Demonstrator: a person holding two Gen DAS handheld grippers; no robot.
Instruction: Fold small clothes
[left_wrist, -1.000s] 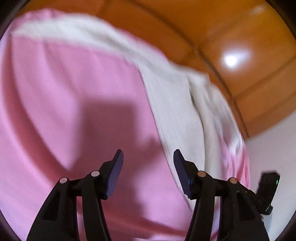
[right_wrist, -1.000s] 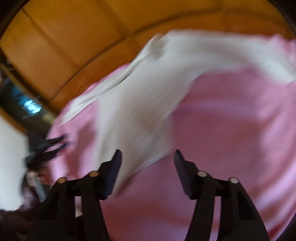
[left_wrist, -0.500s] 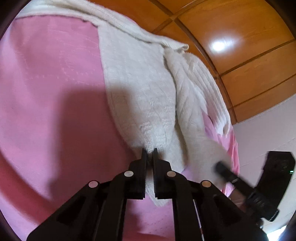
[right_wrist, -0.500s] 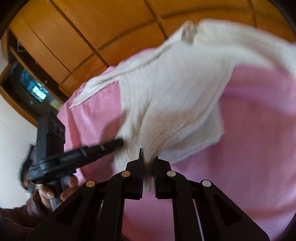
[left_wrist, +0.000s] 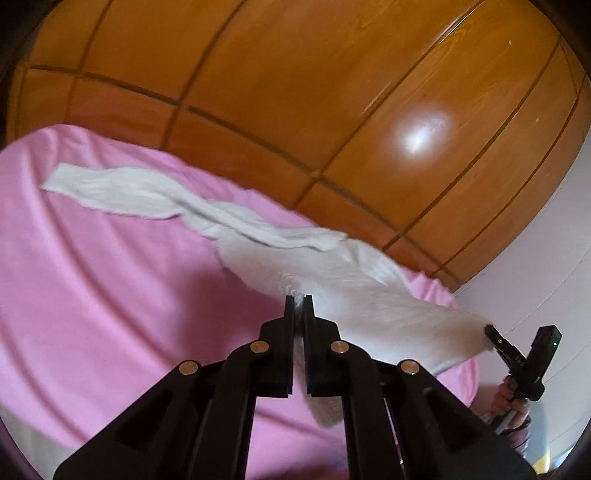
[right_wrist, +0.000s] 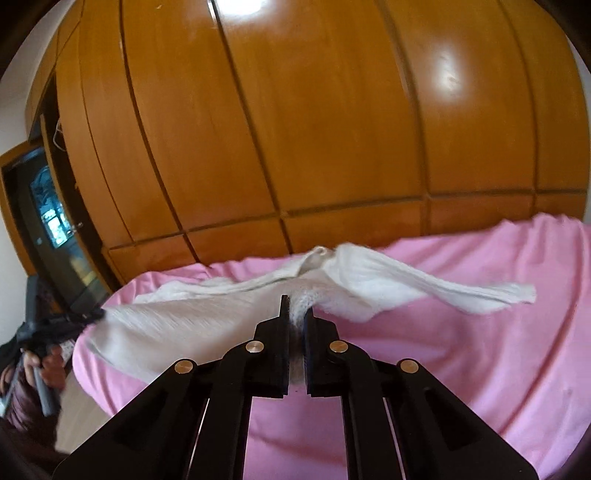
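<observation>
left wrist view: left tool (left_wrist: 298, 300) points forward and somewhat downward over the pink bed cover (left_wrist: 110, 295), jaws clamped together on the hem of the white knit sweater (left_wrist: 354, 295); a tuft of knit shows in the slit between the tips. the sweater hangs lifted off the cover at the hem, its body stretched toward the right of frame, where the right tool (left_wrist: 489, 328) pinches the other hem corner; the person's hand (left_wrist: 511, 400) grips that tool's handle below. one sleeve trails away up-left and lies on the cover. a wooden wardrobe (left_wrist: 295, 92) fills the background, with a pale wall at far right. right wrist view: right tool (right_wrist: 295, 312) at a similar downward tilt, jaws closed on sweater hem (right_wrist: 184, 328), fabric visible between the pads. here the neckline and the other sleeve show, the sleeve floating blurred out to the right above the cover (right_wrist: 480, 369). the left tool (right_wrist: 99, 314) appears at the left edge, dark and blurred, touching the hem corner, with the holding hand (right_wrist: 48, 365) under it. a dark doorway (right_wrist: 51, 229) stands beside the wardrobe (right_wrist: 314, 129), seen only in this view.
</observation>
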